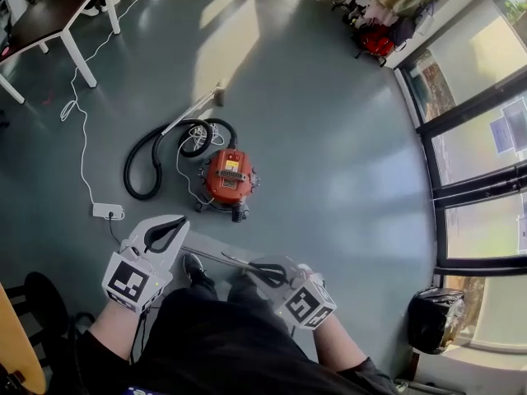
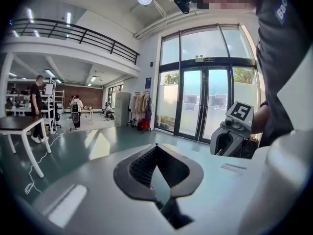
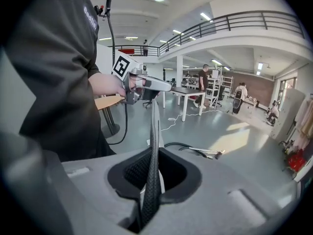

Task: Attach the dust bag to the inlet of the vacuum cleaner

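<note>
The orange vacuum cleaner point(image 1: 228, 175) stands on the grey floor ahead of me, its black hose point(image 1: 144, 167) curled to its left. The dust bag point(image 1: 210, 256) is a thin flat sheet seen edge-on, stretched between both grippers above my knees. My right gripper point(image 1: 251, 268) is shut on one end; in the right gripper view the bag point(image 3: 154, 146) rises as a dark strip from the jaws point(image 3: 149, 199) to the left gripper point(image 3: 154, 86). My left gripper point(image 1: 177, 235) is shut on the other end, its jaws point(image 2: 166, 195) meeting at the tips. Both grippers are well short of the vacuum.
A white power strip point(image 1: 107, 211) and its cable lie left of the vacuum, with the wand point(image 1: 193, 105) behind it. A white-legged table point(image 1: 49, 11) stands far left and a black bin point(image 1: 436, 319) near the glass doors at right. People stand far off.
</note>
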The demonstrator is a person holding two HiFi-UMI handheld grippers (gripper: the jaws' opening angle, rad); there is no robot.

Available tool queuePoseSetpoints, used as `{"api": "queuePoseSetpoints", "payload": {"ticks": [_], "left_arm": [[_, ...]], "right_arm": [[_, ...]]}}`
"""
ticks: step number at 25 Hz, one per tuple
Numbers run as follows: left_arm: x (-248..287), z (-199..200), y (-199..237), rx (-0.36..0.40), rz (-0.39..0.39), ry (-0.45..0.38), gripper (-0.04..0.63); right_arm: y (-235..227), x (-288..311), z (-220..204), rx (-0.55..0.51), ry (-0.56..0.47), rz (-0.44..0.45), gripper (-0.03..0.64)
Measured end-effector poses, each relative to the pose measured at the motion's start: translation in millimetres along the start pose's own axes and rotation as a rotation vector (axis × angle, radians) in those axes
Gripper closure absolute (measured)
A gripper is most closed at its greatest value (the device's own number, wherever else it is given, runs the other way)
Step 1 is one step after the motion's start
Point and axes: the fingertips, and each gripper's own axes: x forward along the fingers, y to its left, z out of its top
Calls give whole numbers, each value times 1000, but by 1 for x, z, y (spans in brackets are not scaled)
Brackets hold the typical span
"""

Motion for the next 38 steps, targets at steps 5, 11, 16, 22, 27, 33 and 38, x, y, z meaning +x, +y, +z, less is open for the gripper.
{"api": "queuePoseSetpoints", "payload": {"ticks": [5, 11, 16, 22, 27, 33, 38], "left_arm": [[35, -4, 10, -14, 49, 12, 579], [82, -29, 17, -32, 141, 63, 580], [120, -86, 30, -50, 230, 150, 580], [146, -143, 68, -83, 382, 231, 579], [178, -195, 103, -134, 410, 241, 580], [252, -267, 86, -45, 140, 308, 580], [288, -324, 77, 62, -3, 356, 580]], "right_arm": [[-15, 7, -30, -32, 15, 56, 597], [-33, 7, -59, -36, -18, 137, 597], [-43, 19, -85, -61, -31, 198, 597], [-59, 41, -122, -53, 6, 190, 597], [-64, 71, -149, -15, 8, 197, 597], [-67, 118, -179, 4, 12, 208, 597], [-73, 156, -215, -13, 24, 230, 597]]}}
